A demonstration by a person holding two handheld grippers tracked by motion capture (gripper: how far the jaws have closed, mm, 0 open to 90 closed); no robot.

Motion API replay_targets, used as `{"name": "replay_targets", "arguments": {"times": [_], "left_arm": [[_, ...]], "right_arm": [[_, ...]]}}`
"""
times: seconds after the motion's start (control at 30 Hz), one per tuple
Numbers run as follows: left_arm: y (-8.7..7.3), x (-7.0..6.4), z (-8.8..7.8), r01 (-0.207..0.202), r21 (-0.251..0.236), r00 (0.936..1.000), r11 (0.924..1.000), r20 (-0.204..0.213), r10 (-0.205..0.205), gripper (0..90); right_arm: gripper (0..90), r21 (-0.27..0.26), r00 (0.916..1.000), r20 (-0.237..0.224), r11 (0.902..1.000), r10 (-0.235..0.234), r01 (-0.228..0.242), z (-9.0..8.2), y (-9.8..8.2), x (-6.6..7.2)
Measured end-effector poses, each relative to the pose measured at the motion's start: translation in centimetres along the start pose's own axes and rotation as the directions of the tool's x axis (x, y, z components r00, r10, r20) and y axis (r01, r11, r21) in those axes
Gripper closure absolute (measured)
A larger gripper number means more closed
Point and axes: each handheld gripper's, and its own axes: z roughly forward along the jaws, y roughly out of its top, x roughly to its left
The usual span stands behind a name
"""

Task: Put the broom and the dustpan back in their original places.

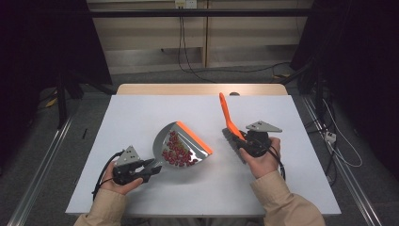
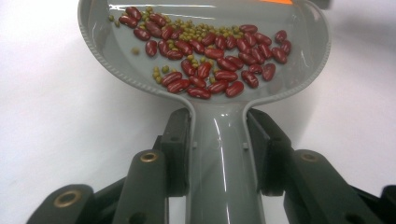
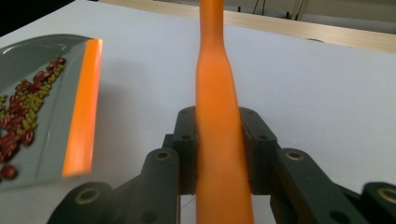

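A grey dustpan [image 1: 181, 143] with an orange front lip [image 1: 194, 137] lies on the white table, holding several red beans [image 1: 178, 151] and small green ones [image 2: 198, 32]. My left gripper [image 1: 151, 168] is shut on the dustpan's handle [image 2: 224, 158], its pads on either side. My right gripper [image 1: 241, 143] is shut on the orange handle [image 3: 219, 140] of a brush [image 1: 229, 120], which points away toward the table's far edge. The brush's grey bristles [image 1: 234, 143] sit beside the right hand. The dustpan [image 3: 44, 102] lies to the left of the brush.
The white board [image 1: 141, 113] lies on a wooden table [image 1: 202, 89]. Cables [image 1: 188, 61] run over the floor beyond it, and more cables with a plug [image 1: 331, 137] lie at the right. Metal rails [image 1: 42, 165] flank the table.
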Motion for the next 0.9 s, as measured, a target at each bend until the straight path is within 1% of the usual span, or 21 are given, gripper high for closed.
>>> {"name": "replay_targets", "arguments": {"times": [0.13, 0.2, 0.27, 0.3, 0.33, 0.43, 0.5, 0.63, 0.73, 0.8, 0.87, 0.9], "left_arm": [[-0.1, 0.8, -0.3, 0.042, -0.004, 0.9981, 0.9991, -0.044, -0.042, 62.7], [-0.2, 1.1, -0.3, 0.053, -0.007, 0.9964, 0.9986, -0.066, -0.053, 62.7], [-0.3, 1.5, -0.4, 0.075, -0.013, 0.9929, 0.9971, -0.092, -0.075, 62.7], [-0.3, 1.7, -0.5, 0.078, -0.014, 0.9919, 0.9968, -0.1, -0.08, 62.7], [-0.4, 1.9, -0.5, 0.092, -0.018, 0.9897, 0.9956, -0.109, -0.093, 62.7], [-0.5, 2.3, -0.6, 0.107, -0.019, 0.984, 0.9941, -0.141, -0.109, 62.7], [-0.6, 2.6, -0.6, 0.121, -0.023, 0.9803, 0.9924, -0.155, -0.123, 62.7], [-0.7, 3.2, -0.5, 0.152, -0.024, 0.9683, 0.9881, -0.197, -0.154, 62.6], [-0.8, 3.6, -0.5, 0.163, -0.021, 0.961, 0.9865, -0.223, -0.163, 62.7], [-0.9, 3.8, -0.4, 0.18, -0.021, 0.9539, 0.9834, -0.24, -0.18, 62.7], [-1.0, 4.1, -0.3, 0.188, -0.017, 0.9481, 0.982, -0.258, -0.186, 62.7], [-1.0, 4.2, -0.3, 0.197, -0.014, 0.9442, 0.9804, -0.267, -0.193, 62.6]], "right_arm": [[71.3, 0.006, 0.9999, 0.005, 0.9999, 0.009, -0.009, -0.3, -0.3, -0.7], [71.3, 0.005, 0.9999, 0.007, 0.9999, 0.014, -0.014, -0.4, -0.4, -1.0], [71.3, 0.004, 0.9998, 0.009, 0.9998, 0.019, -0.019, -0.5, -0.4, -1.3], [71.3, 0.005, 0.9998, 0.012, 0.9998, 0.018, -0.018, -0.5, -0.5, -1.4], [71.3, 0.006, 0.9997, 0.012, 0.9998, 0.02, -0.02, -0.6, -0.5, -1.6], [71.3, 0.008, 0.9995, 0.025, 0.9998, 0.017, -0.017, -0.7, -0.6, -2.1], [71.3, 0.009, 0.9991, 0.034, 0.9996, 0.026, -0.026, -0.8, -0.7, -2.6], [71.3, 0.012, 0.9983, 0.048, 0.9994, 0.033, -0.033, -1.0, -0.9, -3.5], [71.3, 0.017, 0.9973, 0.066, 0.9993, 0.031, -0.032, -1.1, -1.0, -4.0], [71.2, 0.013, 0.9963, 0.076, 0.9991, 0.039, -0.04, -1.2, -1.1, -4.4], [71.2, 0.011, 0.9952, 0.085, 0.9987, 0.048, -0.05, -1.3, -1.2, -4.8], [71.2, 0.009, 0.9948, 0.089, 0.9987, 0.049, -0.05, -1.3, -1.2, -5.0]]}}
